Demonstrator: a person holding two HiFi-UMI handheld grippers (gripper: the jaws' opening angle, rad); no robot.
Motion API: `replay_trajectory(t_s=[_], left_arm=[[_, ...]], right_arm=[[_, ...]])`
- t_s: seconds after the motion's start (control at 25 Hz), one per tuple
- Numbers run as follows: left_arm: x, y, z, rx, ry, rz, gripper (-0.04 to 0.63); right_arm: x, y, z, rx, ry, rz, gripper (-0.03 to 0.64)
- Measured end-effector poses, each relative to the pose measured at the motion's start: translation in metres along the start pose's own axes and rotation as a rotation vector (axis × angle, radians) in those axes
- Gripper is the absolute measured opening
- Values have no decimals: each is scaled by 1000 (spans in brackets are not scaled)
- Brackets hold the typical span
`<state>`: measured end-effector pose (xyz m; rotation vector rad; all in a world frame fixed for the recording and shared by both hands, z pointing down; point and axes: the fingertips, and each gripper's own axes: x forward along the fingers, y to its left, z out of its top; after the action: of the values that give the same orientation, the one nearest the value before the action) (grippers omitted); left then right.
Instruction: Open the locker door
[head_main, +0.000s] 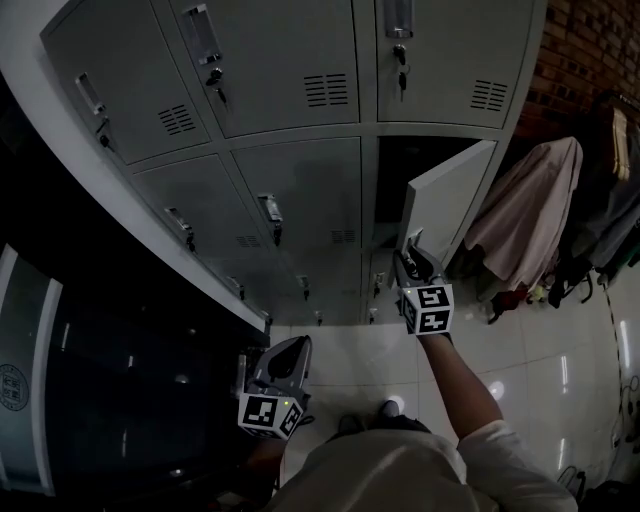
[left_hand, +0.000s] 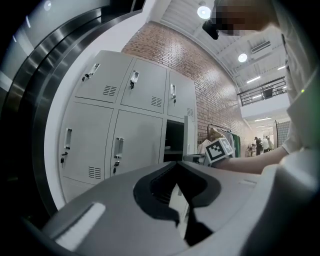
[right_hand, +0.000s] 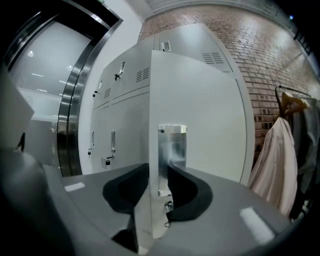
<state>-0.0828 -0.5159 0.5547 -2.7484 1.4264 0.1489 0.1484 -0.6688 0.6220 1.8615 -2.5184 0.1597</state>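
The left gripper (head_main: 297, 345) hung low beside the body, jaws apart on nothing. At the end of the outstretched right arm (head_main: 462, 378), the right gripper (right_hand: 159, 185) clamped the upright free edge of the grey metal locker door (right_hand: 200, 115) (standing ajar, edge-on between the jaws). Its shiny handle plate (right_hand: 172, 150) showed only in the right gripper view.
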Motion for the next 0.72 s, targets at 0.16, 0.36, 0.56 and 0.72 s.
replay_trajectory(t_s=[0.16,0.36,0.56,0.72], left_arm=[[15,-15,1,3,-4,-36,181],[41,-33,-2,36,-3,-101,181],[54,-41,-2,42,9,-128,179],[62,-48,3,61,12,-149,179]], right_arm=[[-38,-10,0,1,-23,-64,135],[-83,-41,0,58,-30,-177,144],[-117,-71,-4,101,-20,-283,139],[-132,-93,-3,111,-23,-326,146]])
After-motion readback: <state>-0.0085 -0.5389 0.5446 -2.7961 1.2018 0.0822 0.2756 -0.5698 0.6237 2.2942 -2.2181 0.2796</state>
